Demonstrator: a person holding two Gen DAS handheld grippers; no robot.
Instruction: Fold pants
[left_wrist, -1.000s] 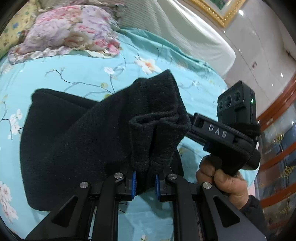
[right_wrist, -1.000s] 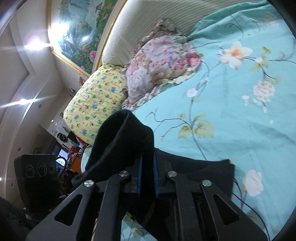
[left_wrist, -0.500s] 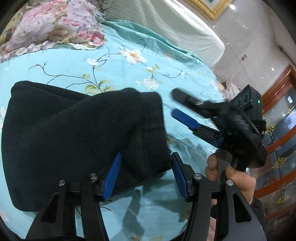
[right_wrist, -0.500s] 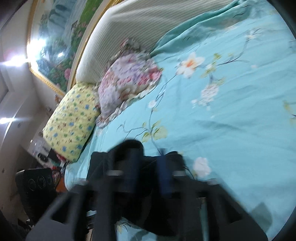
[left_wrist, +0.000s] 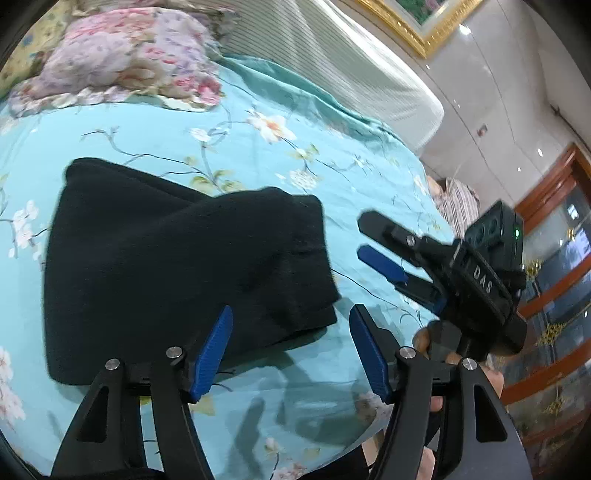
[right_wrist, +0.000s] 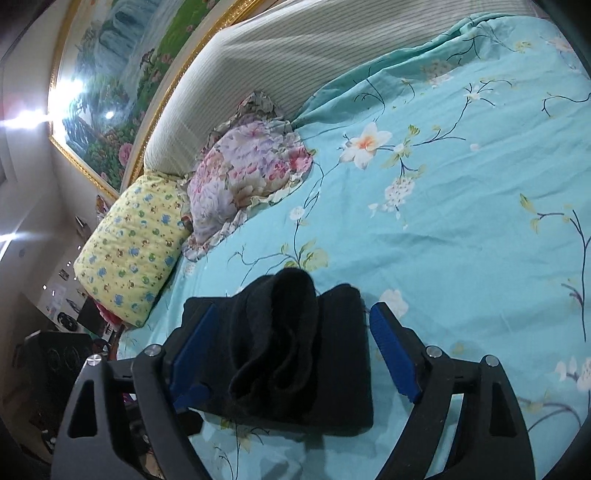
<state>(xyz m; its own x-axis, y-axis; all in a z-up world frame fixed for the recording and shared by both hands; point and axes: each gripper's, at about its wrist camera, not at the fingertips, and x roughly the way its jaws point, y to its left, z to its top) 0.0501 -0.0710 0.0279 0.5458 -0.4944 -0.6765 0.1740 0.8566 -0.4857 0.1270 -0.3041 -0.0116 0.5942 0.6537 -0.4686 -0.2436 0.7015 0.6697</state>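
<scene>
Foreground, lower frame: left gripper (left_wrist: 290, 347), jaws spread and just opened, nothing pinched. Right gripper (right_wrist: 291, 347), jaws likewise just opened wide, straddling but not pressing the folded black pants (right_wrist: 295, 354). Centre: the pants lie flat on the turquoise floral bedspread (left_wrist: 155, 129). Upper left: floral pillow (left_wrist: 122, 59); beyond it, striped headboard (left_wrist: 332, 62).

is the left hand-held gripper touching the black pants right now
Apart. The left wrist view shows the left hand-held gripper with jaws just opened wide; its blue pads stand clear of the black pants, which lie folded on the bedsheet.
</scene>
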